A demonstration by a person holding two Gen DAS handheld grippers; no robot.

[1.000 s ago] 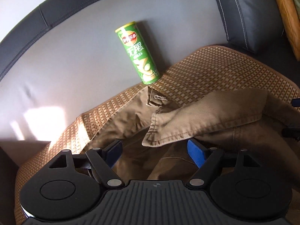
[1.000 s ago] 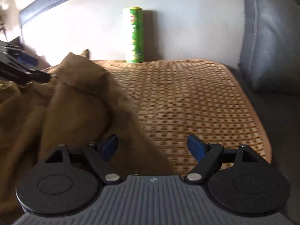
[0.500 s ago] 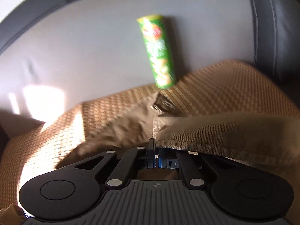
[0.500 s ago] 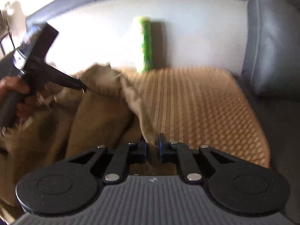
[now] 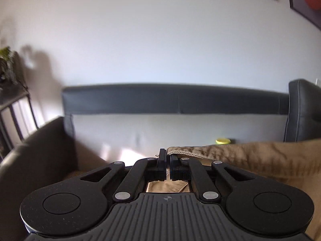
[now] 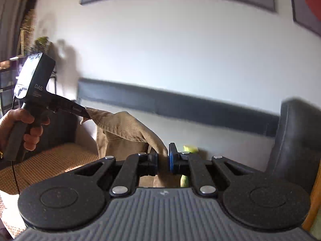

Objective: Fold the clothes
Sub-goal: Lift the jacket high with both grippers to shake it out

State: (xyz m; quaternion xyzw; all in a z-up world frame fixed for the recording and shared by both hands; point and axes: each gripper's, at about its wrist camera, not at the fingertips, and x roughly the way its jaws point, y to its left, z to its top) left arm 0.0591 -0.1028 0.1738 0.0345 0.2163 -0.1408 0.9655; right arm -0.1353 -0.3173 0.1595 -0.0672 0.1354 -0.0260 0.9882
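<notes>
A tan garment point(image 5: 250, 156) hangs lifted off the sofa, held at two points. My left gripper point(image 5: 168, 165) is shut on its frayed edge, and the cloth stretches away to the right. My right gripper point(image 6: 163, 161) is shut on another edge of the same garment point(image 6: 124, 128), which droops between the two grippers. In the right wrist view the left gripper point(image 6: 85, 114) shows at the left, held by a hand, pinching the cloth's far corner. Most of the garment's lower part is hidden behind the gripper bodies.
A woven brown mat point(image 6: 50, 160) covers the sofa seat below. A green chip can point(image 5: 222, 141) stands against the sofa back point(image 5: 170, 102), mostly hidden by cloth. A dark cushion point(image 6: 297, 144) is at the right, an armrest point(image 5: 34, 156) and a shelf point(image 5: 12, 104) at the left.
Both grippers went from open to shut on the garment's edges, then rose and tilted up. The garment is now lifted off the mat and stretched between them.
</notes>
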